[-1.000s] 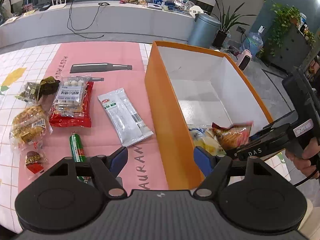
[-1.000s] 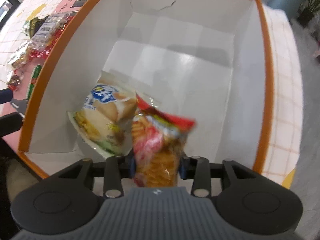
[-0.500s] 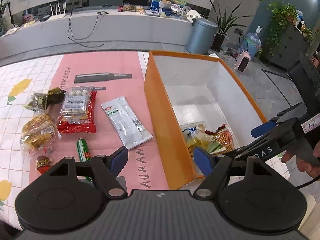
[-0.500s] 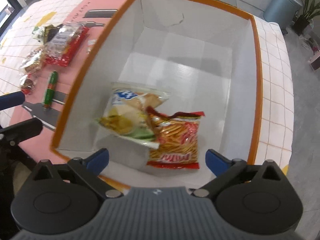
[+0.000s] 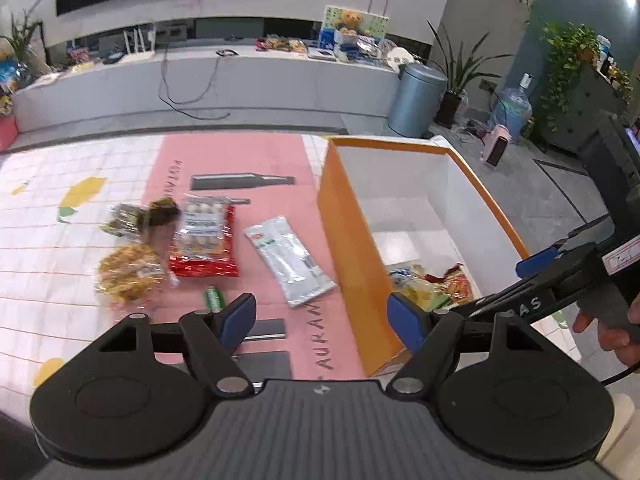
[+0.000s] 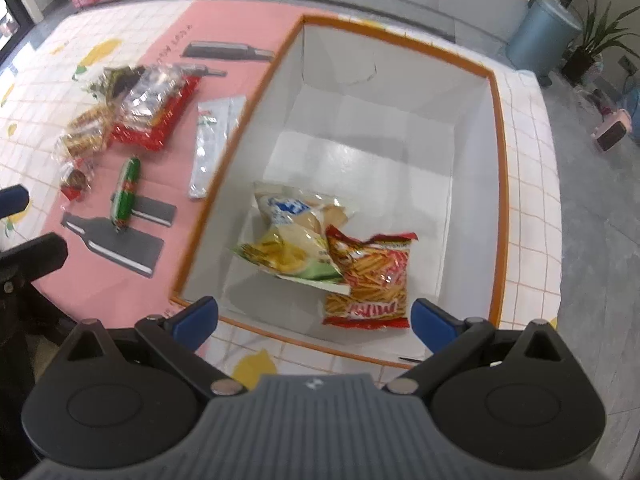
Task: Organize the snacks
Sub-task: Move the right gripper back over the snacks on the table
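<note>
- Container: the orange box [image 6: 498,152] stands on the tiled table [image 6: 528,184], right of the pink mat [image 5: 224,160]; its white interior is mostly bare.
- Stowed: two packs lie at the box's near end, a pale chip bag [image 6: 292,236] and a red fries bag [image 6: 370,280], the pale one overlapping the red one's left edge.
- Outstanding on the mat, left of the box: a silver sachet [image 5: 290,266] nearest the box wall, a red-trimmed pack of round sweets [image 5: 202,236], a yellow snack bag [image 5: 128,272], a dark wrapped item [image 5: 140,216], a green sausage stick [image 6: 126,186] and a small red-wrapped piece [image 6: 74,182] (contents too small to identify).
- Right gripper [image 6: 314,316]: fingers spread wide, nothing between them, positioned above the box's near rim.
- Left gripper [image 5: 322,318]: fingers likewise parted and empty, raised over the mat's near edge, the green stick just ahead of its left finger.
- Assessment: two items boxed, six remaining; roughly a quarter complete. The silver sachet or green stick appears the most convenient next pick.
</note>
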